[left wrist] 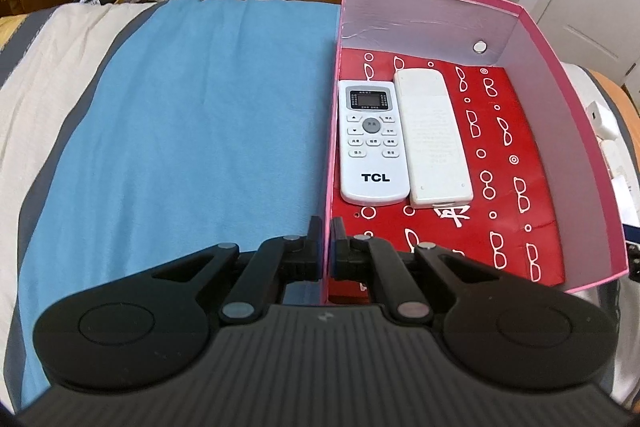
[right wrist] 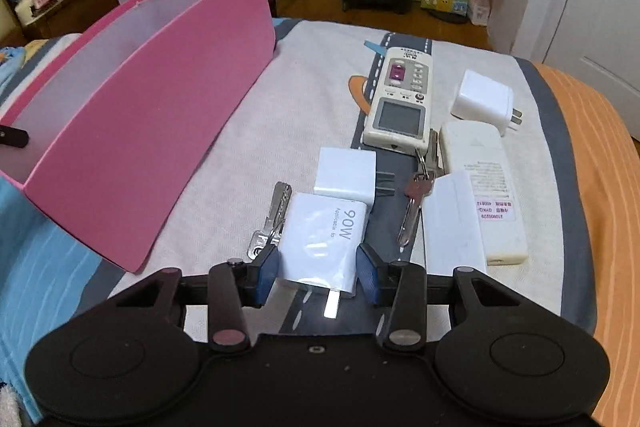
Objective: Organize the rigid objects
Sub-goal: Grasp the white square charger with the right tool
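Black linkage arms of the right gripper fill the bottom of its view, and its 2 blue-padded fingers stand on either side of a white rectangular charger marked 90W, lying flat with its metal prongs toward the camera. Whether the pads press its sides cannot be told; the left pad looks to be at the charger's edge and the right one just beside it. Touching the far end of the 90W charger is a smaller white cube charger, and against its left side lies a silver key. To its right lie a bunch of metal keys, then a white flat block and a cream remote lying face down. Beyond those sit a cream remote with a grey screen and a white plug adapter. All rest on a patterned bedsheet. Well left of the 90W charger stands a pink cardboard box.

The left gripper is closed, its fingers pinching the near left wall of the pink box, 1 finger inside and 1 outside. Inside, on the red lining, lie 2 remotes side by side: a white TCL remote against the left wall and a cream remote, face down, touching its right side. Left of the box spreads a blue towel.
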The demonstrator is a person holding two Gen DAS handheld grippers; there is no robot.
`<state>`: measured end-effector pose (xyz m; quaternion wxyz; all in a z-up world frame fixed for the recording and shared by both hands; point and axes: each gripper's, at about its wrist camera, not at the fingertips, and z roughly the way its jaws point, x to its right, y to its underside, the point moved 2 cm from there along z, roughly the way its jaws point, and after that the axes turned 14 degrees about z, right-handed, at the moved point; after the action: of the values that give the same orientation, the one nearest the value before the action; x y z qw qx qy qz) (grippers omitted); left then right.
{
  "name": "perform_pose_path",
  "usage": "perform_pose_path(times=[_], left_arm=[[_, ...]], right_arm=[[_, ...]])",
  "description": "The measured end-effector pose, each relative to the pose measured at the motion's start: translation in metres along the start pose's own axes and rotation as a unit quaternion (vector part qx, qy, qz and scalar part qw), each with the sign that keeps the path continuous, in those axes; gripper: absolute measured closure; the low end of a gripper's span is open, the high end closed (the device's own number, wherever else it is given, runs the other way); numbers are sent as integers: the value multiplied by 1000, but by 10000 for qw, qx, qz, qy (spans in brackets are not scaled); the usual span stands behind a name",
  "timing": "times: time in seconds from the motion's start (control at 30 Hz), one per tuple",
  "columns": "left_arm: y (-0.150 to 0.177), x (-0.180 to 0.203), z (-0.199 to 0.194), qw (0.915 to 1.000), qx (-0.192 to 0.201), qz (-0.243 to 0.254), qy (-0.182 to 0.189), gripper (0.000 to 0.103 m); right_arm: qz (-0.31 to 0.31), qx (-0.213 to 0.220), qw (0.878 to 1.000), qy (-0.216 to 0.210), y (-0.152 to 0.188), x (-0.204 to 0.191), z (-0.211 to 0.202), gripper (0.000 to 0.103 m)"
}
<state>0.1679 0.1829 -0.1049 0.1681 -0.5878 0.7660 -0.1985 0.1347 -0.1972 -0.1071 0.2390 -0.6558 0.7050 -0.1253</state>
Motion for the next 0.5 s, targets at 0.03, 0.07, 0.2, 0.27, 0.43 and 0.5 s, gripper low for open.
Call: perform_pose_path(times=[0.03, 0.07, 0.2, 0.27, 0.43, 0.5], left_arm=[[0, 0, 0, 10000, 1, 3, -2, 100], [0, 0, 0, 10000, 0, -4, 11, 100], [0, -1, 1, 10000, -19, -18, 46, 100], [1, 0, 2, 10000, -31, -8, 42, 100], [1, -2, 5, 9999, -69, -15, 78, 100], [1, -2, 5, 9999, -75, -20, 96, 100]], right_arm=[[7, -10, 10000, -7, 0, 1, 0, 55], [8, -6, 10000, 1, -1, 0, 1, 55], [-21, -97, 9999, 71, -5, -3, 13, 43], [-44, -194, 9997, 133, -6, -3, 24, 45], [296, -189, 9992, 192, -6, 0, 25, 47], [487, -269, 9980, 287, -4, 5, 22, 47]])
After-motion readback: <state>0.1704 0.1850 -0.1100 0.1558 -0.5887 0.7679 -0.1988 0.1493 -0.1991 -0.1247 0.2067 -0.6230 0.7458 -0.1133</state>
